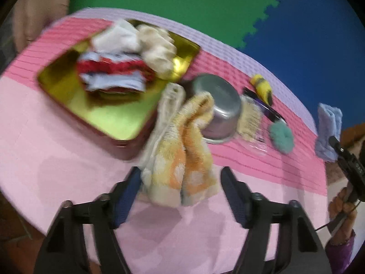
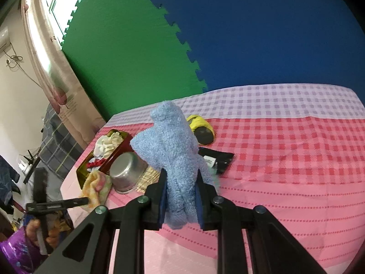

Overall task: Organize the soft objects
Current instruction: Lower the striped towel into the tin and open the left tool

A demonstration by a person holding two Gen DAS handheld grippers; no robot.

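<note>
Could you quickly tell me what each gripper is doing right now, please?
Left gripper: open, jaws either side of the orange towel, not clamped.
Right gripper: closed, holding the blue fluffy cloth.

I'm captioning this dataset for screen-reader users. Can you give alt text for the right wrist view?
The right gripper clamps a fluffy blue cloth upright above a pink checked tablecloth. Beyond it to the left lie a tipped steel pot, an orange towel and a tin holding cloths.
</note>
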